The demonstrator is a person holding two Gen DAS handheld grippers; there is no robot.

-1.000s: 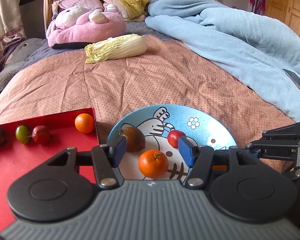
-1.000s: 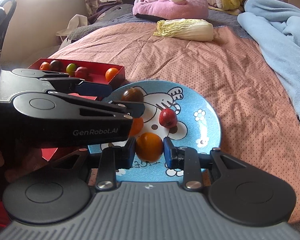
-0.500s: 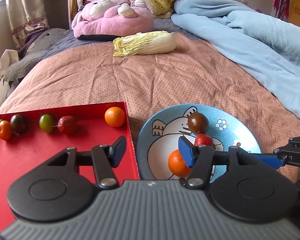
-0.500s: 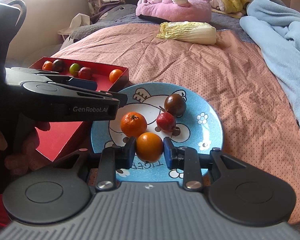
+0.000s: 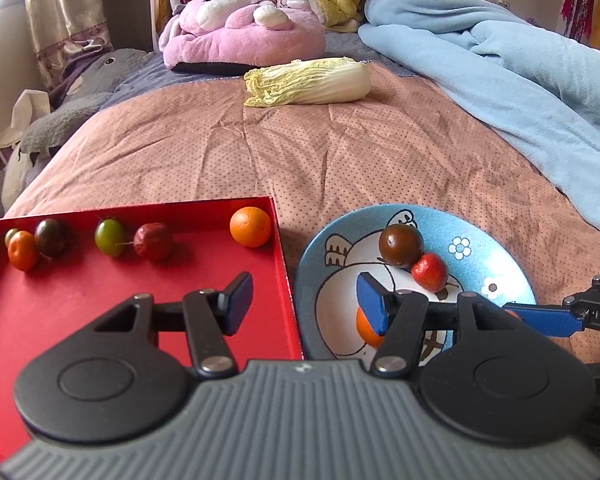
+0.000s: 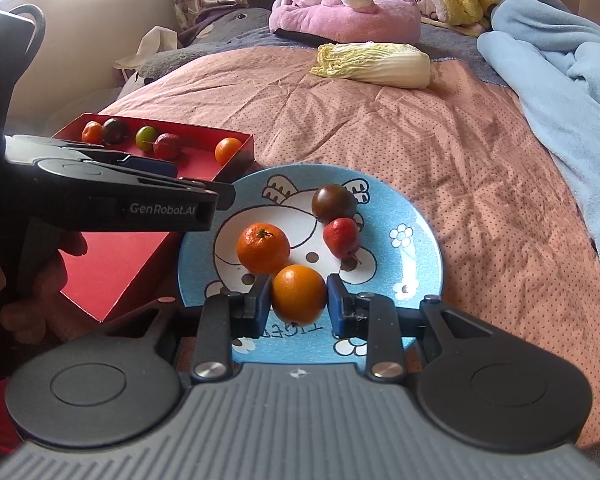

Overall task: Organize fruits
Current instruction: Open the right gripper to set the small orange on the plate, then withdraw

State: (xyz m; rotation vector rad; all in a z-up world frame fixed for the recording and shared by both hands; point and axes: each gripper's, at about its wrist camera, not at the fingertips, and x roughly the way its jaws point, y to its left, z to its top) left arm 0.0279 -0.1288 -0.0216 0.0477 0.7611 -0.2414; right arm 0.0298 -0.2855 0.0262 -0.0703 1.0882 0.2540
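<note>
The right gripper (image 6: 299, 300) is clamping a smooth orange (image 6: 299, 293) between its blue pads, just above the near edge of the blue cartoon plate (image 6: 420, 256), where a tangerine (image 6: 263, 247), a red fruit (image 6: 341, 237) and a dark plum (image 6: 333, 202) are lying beyond it. The left gripper (image 5: 304, 298) is hanging empty with jaws spread wide, now straddling the red tray's (image 5: 80, 292) right wall after shifting left off the plate. Six fruits are lining the tray's far side.

Left gripper (image 5: 305, 300): jaws wide apart, nothing between them.
Right gripper (image 6: 299, 299): jaws closed on an orange (image 6: 299, 299).
</note>
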